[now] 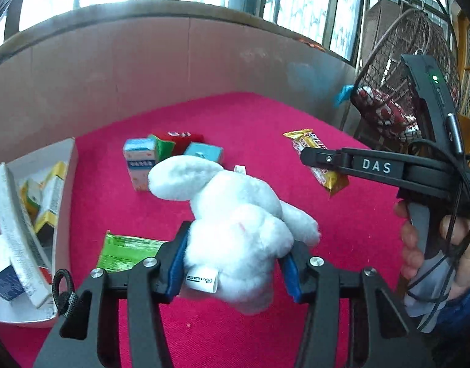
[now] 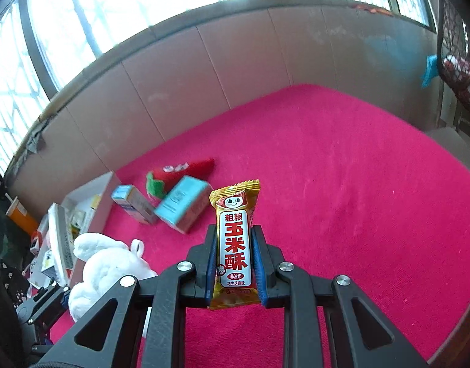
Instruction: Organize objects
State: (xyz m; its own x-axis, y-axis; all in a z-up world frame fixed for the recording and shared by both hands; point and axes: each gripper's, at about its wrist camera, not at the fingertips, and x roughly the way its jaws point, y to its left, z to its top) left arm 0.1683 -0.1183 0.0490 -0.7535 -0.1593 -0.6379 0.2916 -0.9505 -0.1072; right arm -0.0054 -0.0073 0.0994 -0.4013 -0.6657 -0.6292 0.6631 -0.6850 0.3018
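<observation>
Plush rabbit (image 1: 235, 224), frame centre — soft, light, squashes; left gripper (image 1: 235, 263) pinches its body. Right gripper (image 2: 235, 263) clamps the crinkly snack bar (image 2: 235, 242) mid-length.

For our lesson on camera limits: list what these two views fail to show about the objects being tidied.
- Left wrist view: the plush toy hides the left tool's contact with it and part of the green packet.
- Left wrist view: the white box is cut off by the frame edge; its contents are unreadable.
- Right wrist view: the teal carton is motion-blurred, so its label is unreadable.
</observation>
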